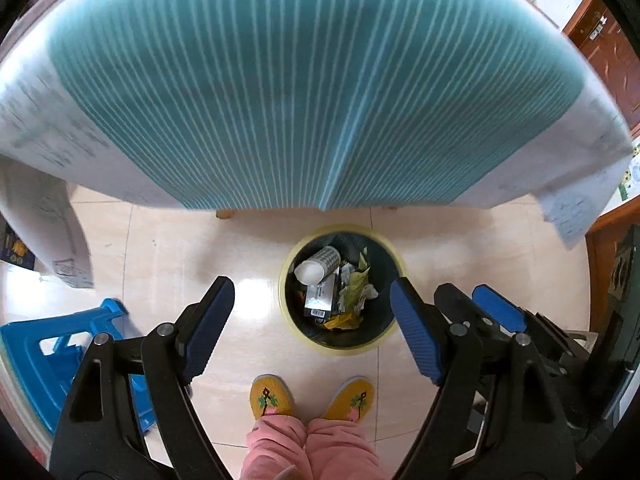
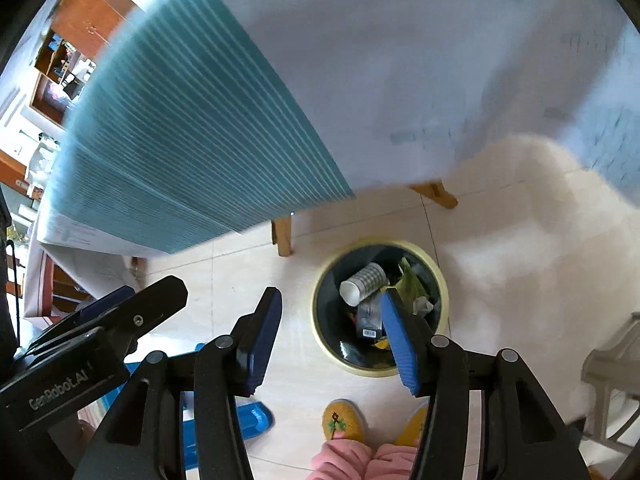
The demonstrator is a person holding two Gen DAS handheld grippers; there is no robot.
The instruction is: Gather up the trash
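A round trash bin (image 1: 340,350) with a yellow rim and a black liner stands on the tiled floor below both grippers. Inside lie a white paper cup (image 1: 318,266), crumpled paper (image 1: 356,292), a dark packet with a barcode (image 1: 320,300) and a yellow wrapper. My left gripper (image 1: 312,284) hangs open above the bin with nothing between its blue pads. In the right wrist view the bin (image 2: 440,280) and the cup (image 2: 362,284) show again, with my right gripper (image 2: 330,294) open and empty above the bin's left side. The two grippers are side by side.
A table under a teal striped cloth (image 1: 280,100) and a white sheet fills the upper view; its wooden legs (image 2: 282,236) stand just behind the bin. A blue plastic stool (image 1: 60,344) is at the left, and a person's yellow slippers (image 1: 272,396) at the bottom. A grey frame (image 2: 612,360) stands at the right.
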